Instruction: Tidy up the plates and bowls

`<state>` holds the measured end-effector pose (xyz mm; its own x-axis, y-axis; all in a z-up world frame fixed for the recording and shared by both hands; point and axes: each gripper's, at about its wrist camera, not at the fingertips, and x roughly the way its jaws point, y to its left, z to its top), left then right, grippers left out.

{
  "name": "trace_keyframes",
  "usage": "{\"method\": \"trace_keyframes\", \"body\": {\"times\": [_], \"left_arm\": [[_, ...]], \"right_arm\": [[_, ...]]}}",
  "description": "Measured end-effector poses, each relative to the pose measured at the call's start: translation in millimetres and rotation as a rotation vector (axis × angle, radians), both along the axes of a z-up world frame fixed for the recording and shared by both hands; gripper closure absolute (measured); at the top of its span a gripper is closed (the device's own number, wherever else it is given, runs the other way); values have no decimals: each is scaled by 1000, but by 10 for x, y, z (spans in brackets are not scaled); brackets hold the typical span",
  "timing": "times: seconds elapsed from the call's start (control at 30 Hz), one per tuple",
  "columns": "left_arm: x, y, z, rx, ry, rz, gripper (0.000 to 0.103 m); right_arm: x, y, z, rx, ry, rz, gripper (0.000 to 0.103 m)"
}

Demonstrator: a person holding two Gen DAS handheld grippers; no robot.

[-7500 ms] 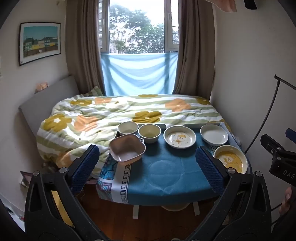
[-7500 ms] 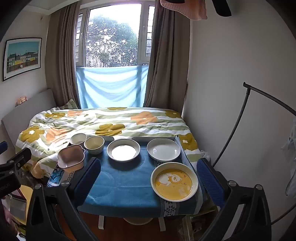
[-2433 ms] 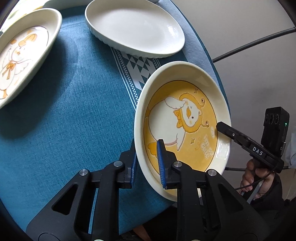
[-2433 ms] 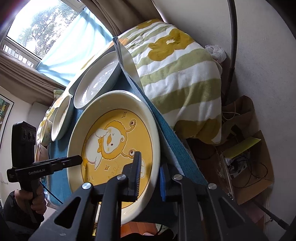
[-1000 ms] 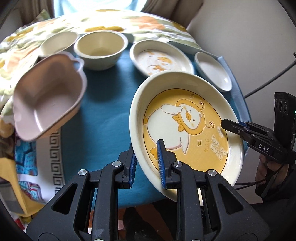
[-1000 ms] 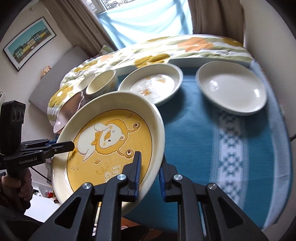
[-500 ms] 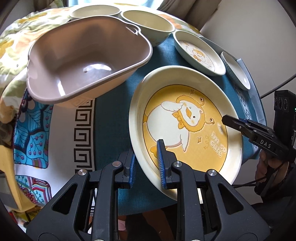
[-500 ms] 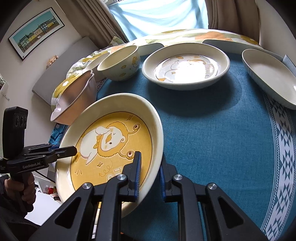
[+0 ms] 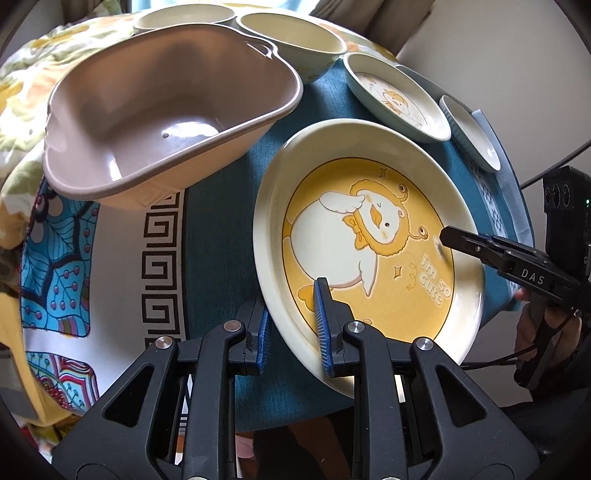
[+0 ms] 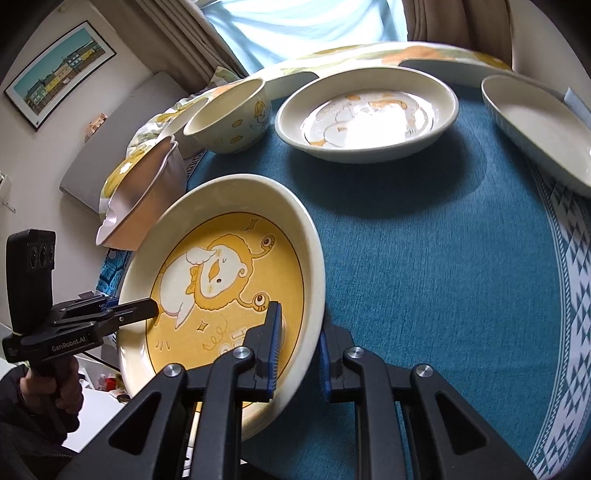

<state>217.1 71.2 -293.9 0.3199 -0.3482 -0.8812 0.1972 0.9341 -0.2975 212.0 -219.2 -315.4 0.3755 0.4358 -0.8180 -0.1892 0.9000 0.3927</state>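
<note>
Moved: yellow plate (image 9: 369, 236) carried from far-right corner to near-left, beside pink bowl (image 9: 166, 110) | left gripper (image 9: 291, 332), right gripper (image 10: 297, 343) clamped on rim | stacking not started

Glossy glazed yellow plate (image 9: 369, 240), matt, possibly plastic pink bowl (image 9: 166, 99), woven teal cloth (image 10: 424, 258).

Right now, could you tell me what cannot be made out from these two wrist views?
- Left view: whether the yellow cartoon-duck plate rests on the teal tablecloth; the plate itself hides its underside.
- Left view: the small cream bowl at the back is cut off by the top edge.
- Right view: the pink handled plastic bowl is partly hidden behind the plate.
</note>
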Motion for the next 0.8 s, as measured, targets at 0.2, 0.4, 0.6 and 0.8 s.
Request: {"method": "trace_keyframes", "body": {"times": [0.2,0.4,0.6,0.8], "left_arm": [[34,-43,-21,-2,16,28,84],[40,-80,-16,10,23,33,75],[-25,-219,57,74,-37,29,6],[-87,-189,149,104,-7,36,7]], "right_arm": [[-30,34,25,-36,-13,11,87],[-34,42,19,-30,-14,6,76],[-39,63,44,-41,-11,24,67],[-99,-11,213,-53,-16,5,57]]}}
